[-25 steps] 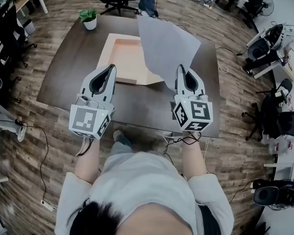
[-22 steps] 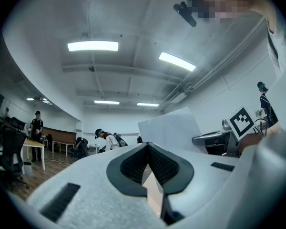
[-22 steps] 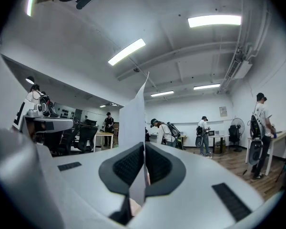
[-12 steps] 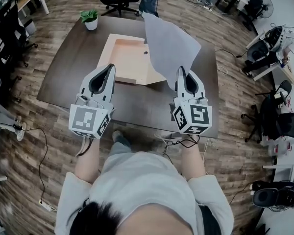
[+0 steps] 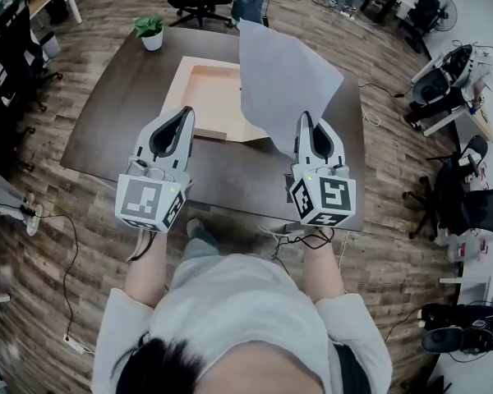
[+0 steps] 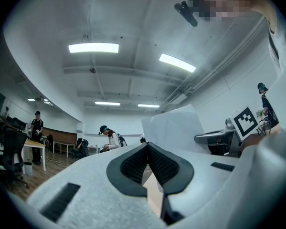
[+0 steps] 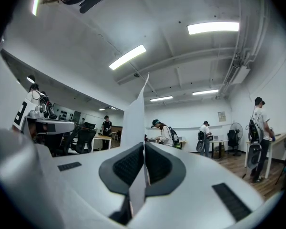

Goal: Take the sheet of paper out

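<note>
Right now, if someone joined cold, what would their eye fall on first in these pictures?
First, the big pale grey sheet of paper, held up over the dark brown table and pinched at its lower edge by the shut right gripper. Under it the shallow light wooden box lies open on the table. The left gripper is closed on nothing at the box's near edge, and a small green potted plant stands at the table's far corner.

Side by side, left hand-held gripper (image 5: 184, 113) closed empty, right hand-held gripper (image 5: 307, 118) clamped on the paper sheet (image 5: 283, 72)
</note>
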{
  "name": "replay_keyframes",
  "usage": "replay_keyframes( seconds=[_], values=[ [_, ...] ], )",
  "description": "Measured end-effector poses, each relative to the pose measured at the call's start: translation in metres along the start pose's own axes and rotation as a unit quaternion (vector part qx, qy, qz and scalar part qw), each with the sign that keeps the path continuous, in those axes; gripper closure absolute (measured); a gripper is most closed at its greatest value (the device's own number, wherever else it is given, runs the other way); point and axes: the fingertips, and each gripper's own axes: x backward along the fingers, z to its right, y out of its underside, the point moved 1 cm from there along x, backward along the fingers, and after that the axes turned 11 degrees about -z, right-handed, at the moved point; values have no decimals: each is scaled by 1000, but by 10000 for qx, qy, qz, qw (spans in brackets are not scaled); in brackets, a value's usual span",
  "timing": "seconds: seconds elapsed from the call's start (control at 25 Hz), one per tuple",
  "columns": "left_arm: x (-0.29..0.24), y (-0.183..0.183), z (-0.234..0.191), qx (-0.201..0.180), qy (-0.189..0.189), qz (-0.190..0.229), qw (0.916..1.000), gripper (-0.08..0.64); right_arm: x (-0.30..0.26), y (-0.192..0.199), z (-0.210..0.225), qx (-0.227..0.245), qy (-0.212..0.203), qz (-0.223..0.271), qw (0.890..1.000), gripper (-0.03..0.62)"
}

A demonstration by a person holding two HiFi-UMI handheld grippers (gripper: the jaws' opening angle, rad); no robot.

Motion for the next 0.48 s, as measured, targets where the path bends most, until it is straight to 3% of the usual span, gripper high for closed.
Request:
replay_keyframes(
  seconds=[0.48],
  values=[
    [-3, 2, 1, 6, -39, -31, 10000, 563, 0, 4, 6, -9, 35, 7, 10000, 578]
  ],
)
